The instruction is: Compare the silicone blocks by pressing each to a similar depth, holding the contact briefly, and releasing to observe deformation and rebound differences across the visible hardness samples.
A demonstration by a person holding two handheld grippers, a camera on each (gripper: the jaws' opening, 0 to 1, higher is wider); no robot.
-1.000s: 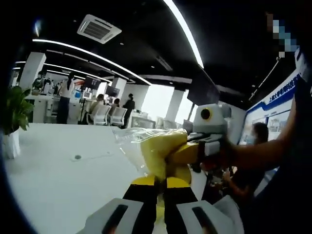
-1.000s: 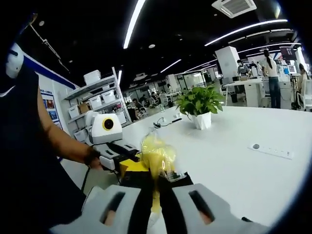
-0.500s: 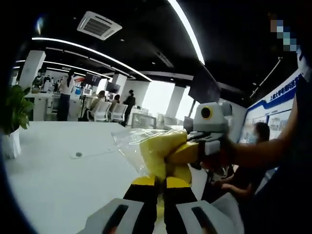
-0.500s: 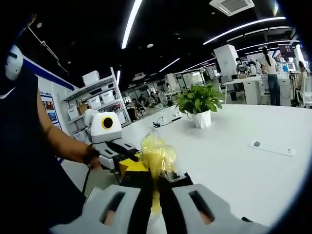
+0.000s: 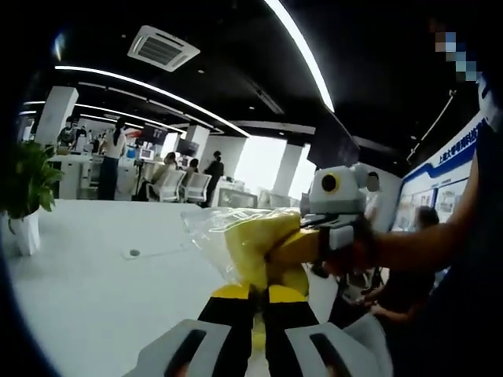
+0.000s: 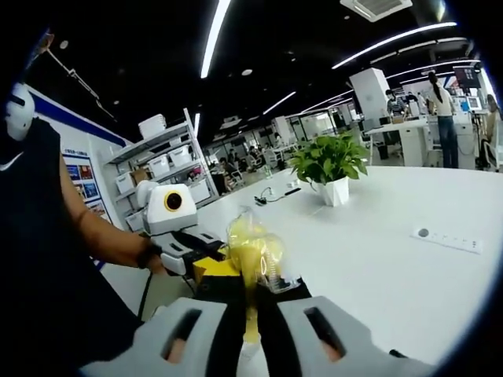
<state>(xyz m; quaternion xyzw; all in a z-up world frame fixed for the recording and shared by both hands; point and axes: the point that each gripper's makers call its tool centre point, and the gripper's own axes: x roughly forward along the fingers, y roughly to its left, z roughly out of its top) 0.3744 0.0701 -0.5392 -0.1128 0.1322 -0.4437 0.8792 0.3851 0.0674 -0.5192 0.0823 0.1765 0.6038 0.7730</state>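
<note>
Both the left gripper [image 5: 251,294] and the right gripper [image 6: 250,292] have their jaws clamped on one yellow bagged block [image 5: 255,243], held between them above the white table [image 6: 377,259].

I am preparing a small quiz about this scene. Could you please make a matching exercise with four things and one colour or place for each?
Things:
1. yellow block in clear bag
2. potted plant
3. storage boxes
4. socket plate

Descriptions:
A. green leaves, white pot
B. flat on the white table
C. on the grey shelves
D. gripped by both grippers

Pairs: 1-D, 2-A, 3-C, 4-B
</note>
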